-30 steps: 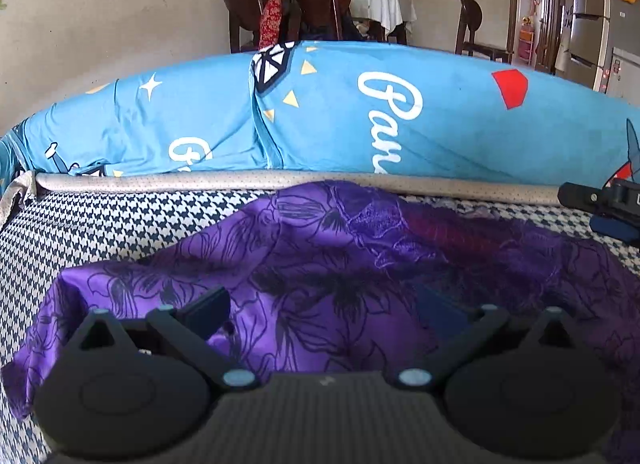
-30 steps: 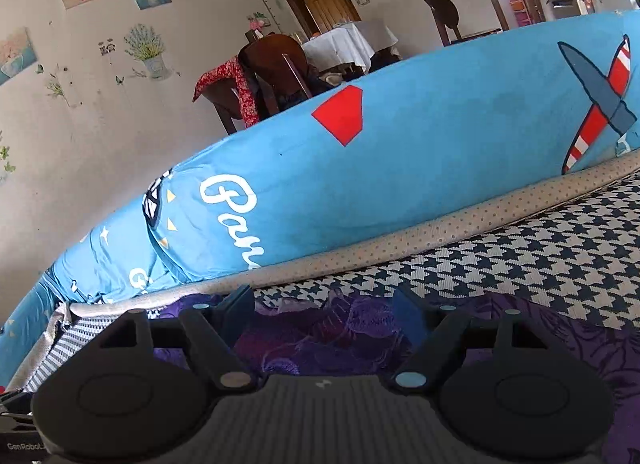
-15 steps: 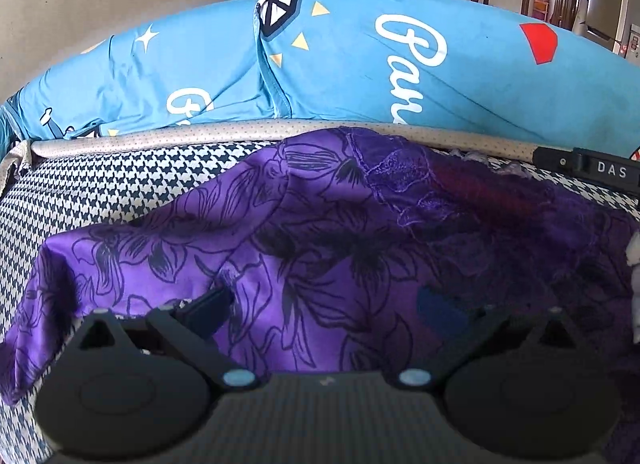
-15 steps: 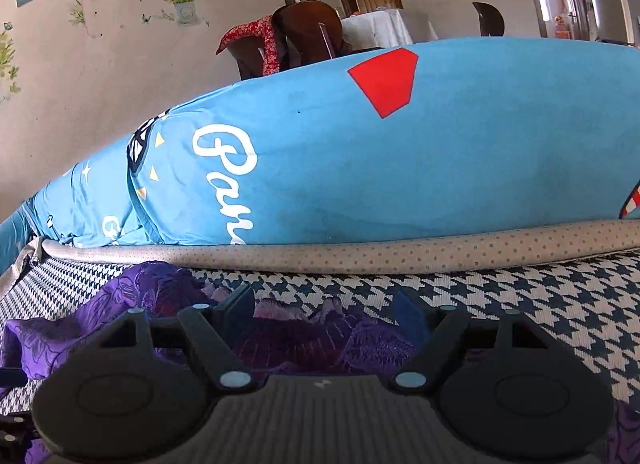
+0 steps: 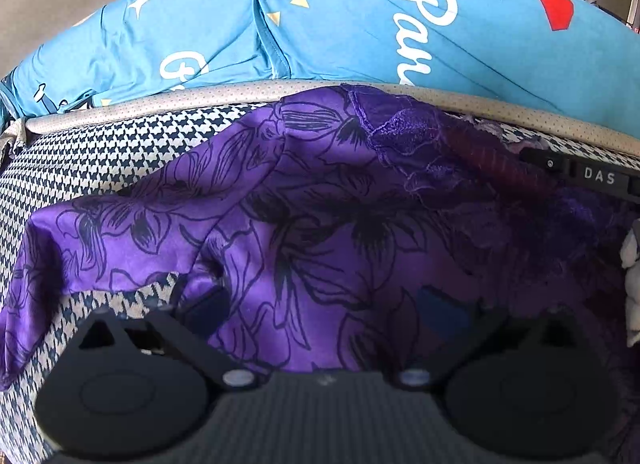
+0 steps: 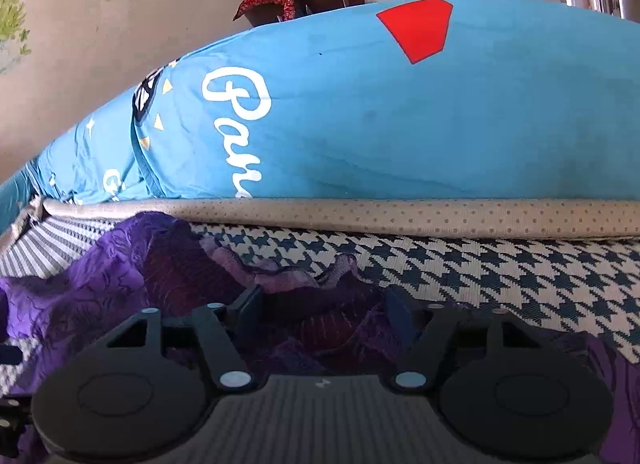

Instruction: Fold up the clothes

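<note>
Since a second ago both cameras lower over purple blouse (image 5: 320,232) lying rumpled on checked mat (image 5: 100,152); left gripper (image 5: 324,312) and right gripper (image 6: 324,308) wide apart, empty; pinch one layer only, avoiding lace trim (image 6: 280,276).

My work surface was a houndstooth mat (image 5: 100,152) with a beige dotted far edge (image 6: 440,216). On it lay the purple garment (image 5: 320,232), crumpled, and beyond the edge a blue quilt (image 6: 400,124).
</note>
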Demonstrator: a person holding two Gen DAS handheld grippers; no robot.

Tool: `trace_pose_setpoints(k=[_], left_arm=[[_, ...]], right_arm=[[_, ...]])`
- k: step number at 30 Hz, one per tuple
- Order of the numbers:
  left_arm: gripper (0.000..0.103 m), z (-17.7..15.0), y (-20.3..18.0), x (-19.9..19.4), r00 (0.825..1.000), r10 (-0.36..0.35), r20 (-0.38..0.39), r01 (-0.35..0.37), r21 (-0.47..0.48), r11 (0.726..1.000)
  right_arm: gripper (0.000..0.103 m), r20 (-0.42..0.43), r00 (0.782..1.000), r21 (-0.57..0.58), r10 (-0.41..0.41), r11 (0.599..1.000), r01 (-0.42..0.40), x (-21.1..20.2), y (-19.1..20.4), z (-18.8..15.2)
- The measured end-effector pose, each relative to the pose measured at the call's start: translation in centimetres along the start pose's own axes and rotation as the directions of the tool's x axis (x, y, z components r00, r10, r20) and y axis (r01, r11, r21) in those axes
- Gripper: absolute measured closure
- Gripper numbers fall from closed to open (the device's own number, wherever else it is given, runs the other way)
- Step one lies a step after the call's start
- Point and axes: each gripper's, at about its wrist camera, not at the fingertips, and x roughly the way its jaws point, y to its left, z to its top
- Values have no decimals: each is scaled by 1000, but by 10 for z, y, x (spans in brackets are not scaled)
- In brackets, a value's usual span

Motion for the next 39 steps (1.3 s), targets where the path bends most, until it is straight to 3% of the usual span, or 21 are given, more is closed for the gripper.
trace_pose_setpoints(k=[5, 10, 12, 17, 27, 30, 34, 35, 39], left_arm=[[0, -1, -3, 3, 1000, 0, -11, 0, 10, 1000], [0, 0, -6, 5, 1000, -2, -20, 2, 18, 1000], [0, 0, -7, 6, 1000, -1, -20, 2, 17, 1000], [0, 2, -6, 5, 1000, 1, -21, -1, 2, 1000], [0, 6, 2, 3, 1000, 17, -15, -18, -45, 999], [0, 4, 0, 6, 999, 13, -33, -14, -44, 999], [0, 3, 1, 11, 998, 9, -63, -13, -57, 998], [0, 2, 1, 13, 997, 9, -71, -13, -62, 998], [0, 2, 5, 17, 995, -3, -98, -6, -91, 996]], right_arm=[[75, 5, 1000, -12, -26, 1000, 26, -4, -6, -1], [92, 45, 998, -26, -47, 998, 48, -13, -3, 2], [93, 64, 997, -44, -47, 998, 50, -20, 2, 5], [93, 74, 996, -141, 50, 989, -39, -46, 19, 5], [91, -39, 983, -210, 182, 960, -186, -59, 38, -10], [86, -75, 973, -227, 219, 946, -230, -63, 44, -14], [63, -124, 956, -247, 266, 925, -290, -68, 52, -20], [62, -136, 951, -252, 278, 919, -304, -70, 54, -21], [58, -72, 943, -146, 326, 931, -333, -73, 37, -7]])
